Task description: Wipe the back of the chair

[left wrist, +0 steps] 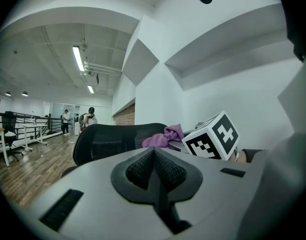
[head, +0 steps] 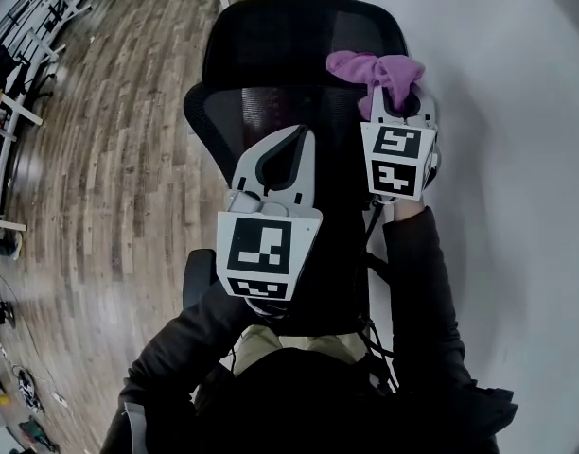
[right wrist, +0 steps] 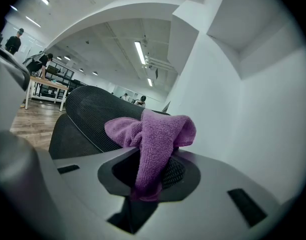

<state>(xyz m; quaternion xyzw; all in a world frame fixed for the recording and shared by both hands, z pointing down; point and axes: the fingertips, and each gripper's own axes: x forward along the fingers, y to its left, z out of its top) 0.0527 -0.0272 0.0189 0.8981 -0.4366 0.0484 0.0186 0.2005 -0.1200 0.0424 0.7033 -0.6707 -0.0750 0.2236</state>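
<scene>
chair back (head: 261, 112): black mesh, long axis top to bottom, ahead of both grippers | left gripper (head: 288, 154): jaws together, empty, before the back's middle | right gripper (head: 396, 102): clamped on cloth, nearer the back's upper right edge | purple cloth (head: 373, 69): at that edge, contact unclear

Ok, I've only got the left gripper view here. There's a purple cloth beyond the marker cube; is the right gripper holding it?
Observer: Yes, the right gripper view shows the purple cloth clamped between the right gripper's jaws.
Operator: Whereabouts is it?
Observer: Head view puts it by the headrest's right edge.
Operator: And my left gripper?
Observer: Head view has it in front of the mesh back, below the headrest.
</scene>
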